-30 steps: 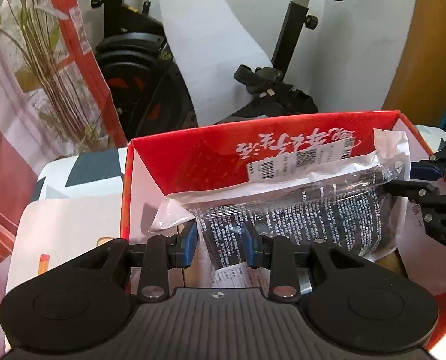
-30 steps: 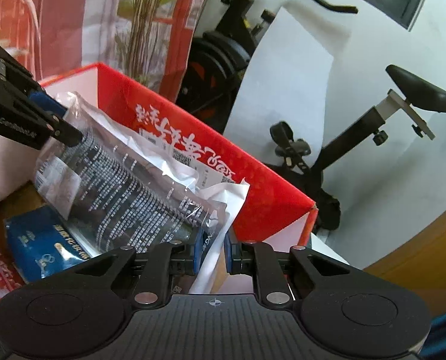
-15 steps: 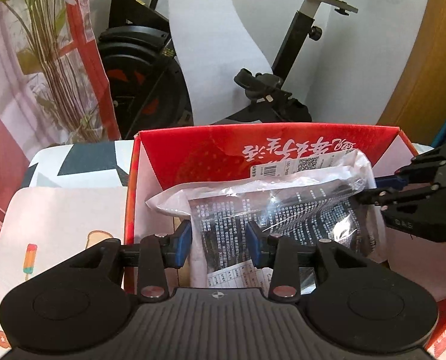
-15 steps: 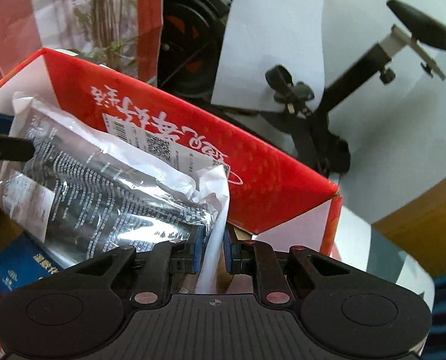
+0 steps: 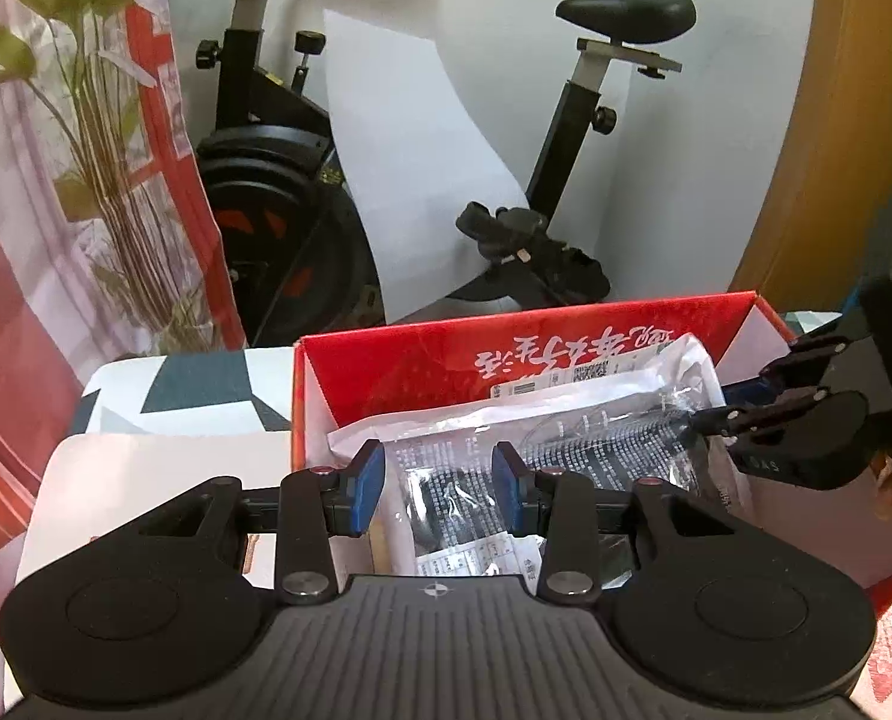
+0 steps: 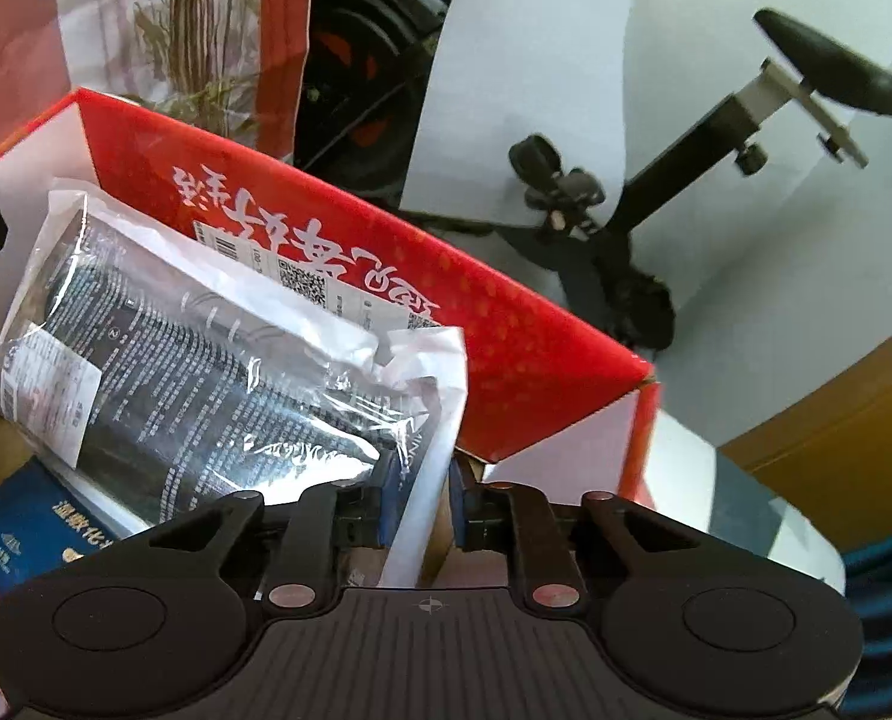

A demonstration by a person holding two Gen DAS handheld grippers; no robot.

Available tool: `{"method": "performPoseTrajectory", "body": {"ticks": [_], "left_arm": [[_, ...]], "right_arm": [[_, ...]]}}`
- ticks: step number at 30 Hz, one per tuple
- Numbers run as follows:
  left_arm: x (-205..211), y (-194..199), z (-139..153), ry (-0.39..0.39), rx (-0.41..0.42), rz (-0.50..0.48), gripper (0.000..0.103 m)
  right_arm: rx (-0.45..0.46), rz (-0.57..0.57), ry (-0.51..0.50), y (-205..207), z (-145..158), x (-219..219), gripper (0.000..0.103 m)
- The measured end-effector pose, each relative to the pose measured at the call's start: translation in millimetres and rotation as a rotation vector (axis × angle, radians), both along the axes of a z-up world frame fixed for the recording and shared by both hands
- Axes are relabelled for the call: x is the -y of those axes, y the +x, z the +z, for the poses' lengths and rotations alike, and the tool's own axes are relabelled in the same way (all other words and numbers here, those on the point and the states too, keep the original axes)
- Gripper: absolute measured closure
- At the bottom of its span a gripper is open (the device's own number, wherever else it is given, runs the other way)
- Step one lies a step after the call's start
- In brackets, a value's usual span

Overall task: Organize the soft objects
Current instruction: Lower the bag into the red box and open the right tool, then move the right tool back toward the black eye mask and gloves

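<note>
Plastic-wrapped soft pack point(image 5: 446, 498) lying inside red box point(image 5: 422, 360), atop blue packet point(image 6: 20, 534). Left gripper point(image 5: 437, 483) jaws spread wide, straddling pack end, no contact evident. Right gripper point(image 6: 422, 498) jaws parted around white edge flap; grip uncertain. Step judged: release after placement. Next: withdraw both clear of film. Exercise bike point(image 5: 572, 138) beyond.
</note>
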State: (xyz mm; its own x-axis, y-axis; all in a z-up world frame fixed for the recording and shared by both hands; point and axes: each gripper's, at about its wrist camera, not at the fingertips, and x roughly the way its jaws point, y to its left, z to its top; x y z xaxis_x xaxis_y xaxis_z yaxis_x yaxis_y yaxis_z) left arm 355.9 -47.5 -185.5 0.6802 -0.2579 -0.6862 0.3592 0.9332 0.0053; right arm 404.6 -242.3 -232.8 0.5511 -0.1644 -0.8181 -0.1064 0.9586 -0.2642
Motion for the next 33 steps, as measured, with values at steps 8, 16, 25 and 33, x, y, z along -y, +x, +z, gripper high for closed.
{"method": "performPoseTrajectory", "body": {"ticks": [8, 16, 25, 33], "left_arm": [[-12, -30, 13, -0.034, 0.051, 0.012, 0.062], [-29, -85, 24, -0.062, 0.130, 0.038, 0.061], [-57, -156, 6, -0.066, 0.131, 0.081, 0.061], [-77, -195, -27, -0.094, 0.032, 0.098, 0.061]], "right_arm": [[0.137, -0.021, 0.097, -50, 37, 15, 0.073], [0.333, 0.010, 0.238, -125, 76, 10, 0.073], [0.499, -0.010, 0.319, -204, 77, -16, 0.073], [0.458, 0.031, 0.391, -253, 53, -36, 0.073]]}}
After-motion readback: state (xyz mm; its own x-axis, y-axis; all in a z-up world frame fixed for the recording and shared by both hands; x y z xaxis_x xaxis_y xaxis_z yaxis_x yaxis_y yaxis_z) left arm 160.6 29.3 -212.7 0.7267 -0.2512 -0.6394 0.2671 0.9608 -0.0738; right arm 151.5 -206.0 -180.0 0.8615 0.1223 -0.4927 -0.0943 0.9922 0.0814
